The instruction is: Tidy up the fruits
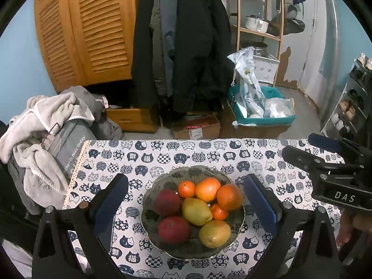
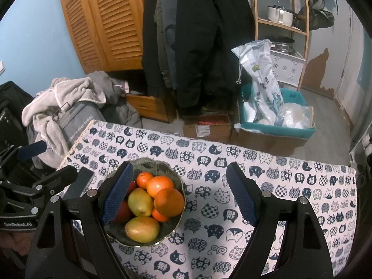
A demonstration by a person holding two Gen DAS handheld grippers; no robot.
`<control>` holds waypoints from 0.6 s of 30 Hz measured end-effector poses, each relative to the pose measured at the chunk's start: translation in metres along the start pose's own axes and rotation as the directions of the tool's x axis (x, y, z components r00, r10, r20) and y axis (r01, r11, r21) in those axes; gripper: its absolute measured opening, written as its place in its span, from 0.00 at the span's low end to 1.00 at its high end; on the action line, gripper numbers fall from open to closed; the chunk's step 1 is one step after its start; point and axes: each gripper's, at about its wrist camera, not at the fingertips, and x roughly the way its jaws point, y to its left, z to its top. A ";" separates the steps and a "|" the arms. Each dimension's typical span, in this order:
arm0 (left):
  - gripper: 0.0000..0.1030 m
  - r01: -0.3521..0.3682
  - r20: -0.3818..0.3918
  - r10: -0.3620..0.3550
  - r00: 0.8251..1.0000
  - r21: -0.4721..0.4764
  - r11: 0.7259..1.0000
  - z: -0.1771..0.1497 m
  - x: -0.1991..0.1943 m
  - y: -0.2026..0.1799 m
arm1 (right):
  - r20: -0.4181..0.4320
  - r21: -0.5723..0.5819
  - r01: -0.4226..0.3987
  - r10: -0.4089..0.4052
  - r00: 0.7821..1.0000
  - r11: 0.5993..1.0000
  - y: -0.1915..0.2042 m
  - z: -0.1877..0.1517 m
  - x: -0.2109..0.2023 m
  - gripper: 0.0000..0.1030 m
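Fruit-filled bowl [image 1: 229, 229] on cat-print tablecloth [image 1: 209, 151], both grippers' fingers spread, empty

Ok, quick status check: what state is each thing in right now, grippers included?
Left gripper: open, empty, above the bowl.
Right gripper: open, empty, beside the bowl.
Bowl: upright on the tablecloth, full of fruit.
Pears: lying in the bowl.
Apples: in the bowl.
Oranges: in the bowl.

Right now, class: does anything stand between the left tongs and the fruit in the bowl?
Nothing visible does. The left tongs hang open above the bowl, its fruit uncovered between the pads.
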 end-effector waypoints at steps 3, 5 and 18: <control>0.97 -0.001 -0.006 0.001 1.000 -0.003 1.000 0.001 0.000 0.002 | 0.001 0.000 0.000 0.000 1.000 1.000 0.000 0.000 0.000 0.79; 0.97 0.000 -0.005 0.000 1.000 -0.001 1.000 0.002 -0.001 0.002 | 0.002 -0.001 0.001 -0.001 1.000 1.000 -0.001 0.001 -0.001 0.79; 0.97 -0.043 -0.017 0.043 0.999 -0.010 0.999 0.000 0.005 0.000 | 0.004 -0.008 0.013 -0.013 1.000 1.000 -0.005 0.005 -0.004 0.79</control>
